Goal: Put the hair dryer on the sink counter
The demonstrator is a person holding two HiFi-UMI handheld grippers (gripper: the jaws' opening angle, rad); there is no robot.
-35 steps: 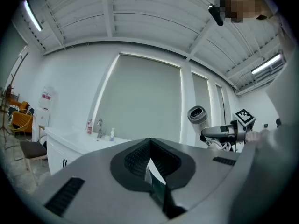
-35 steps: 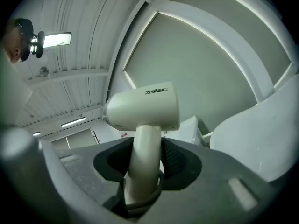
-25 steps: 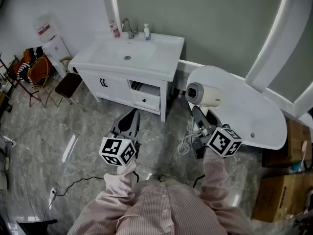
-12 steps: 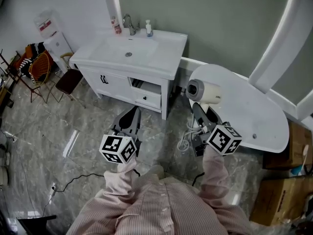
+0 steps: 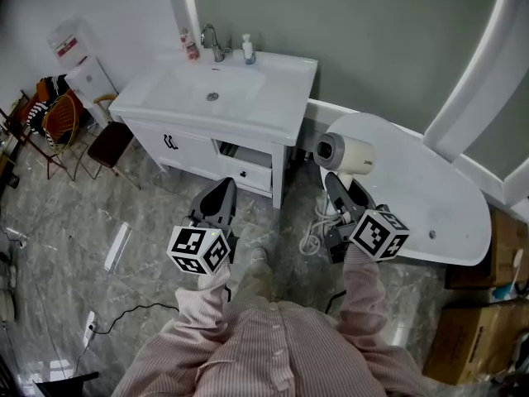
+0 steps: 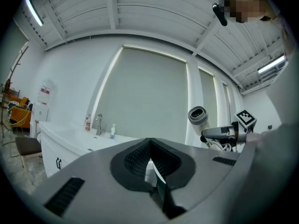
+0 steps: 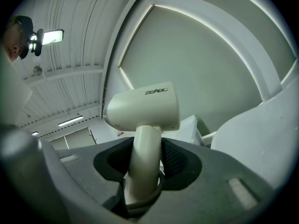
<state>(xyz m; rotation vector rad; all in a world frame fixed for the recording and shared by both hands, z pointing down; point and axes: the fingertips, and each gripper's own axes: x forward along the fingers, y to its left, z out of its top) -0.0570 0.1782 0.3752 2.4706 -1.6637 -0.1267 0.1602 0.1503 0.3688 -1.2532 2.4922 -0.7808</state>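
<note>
We've got bare worktop (image 5: 288, 91) right of the basin (image 5: 211, 85), room to come in; faucet (image 5: 212, 40), soap bottle (image 5: 247, 50) and pink bottle (image 5: 191, 46) crowd just the back edge.

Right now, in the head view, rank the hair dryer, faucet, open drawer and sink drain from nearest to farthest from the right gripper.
1. hair dryer: its handle clamped in the right gripper.
2. open drawer: cabinet front, to the left.
3. sink drain: middle of the basin.
4. faucet: back of the counter, by the wall.
</note>
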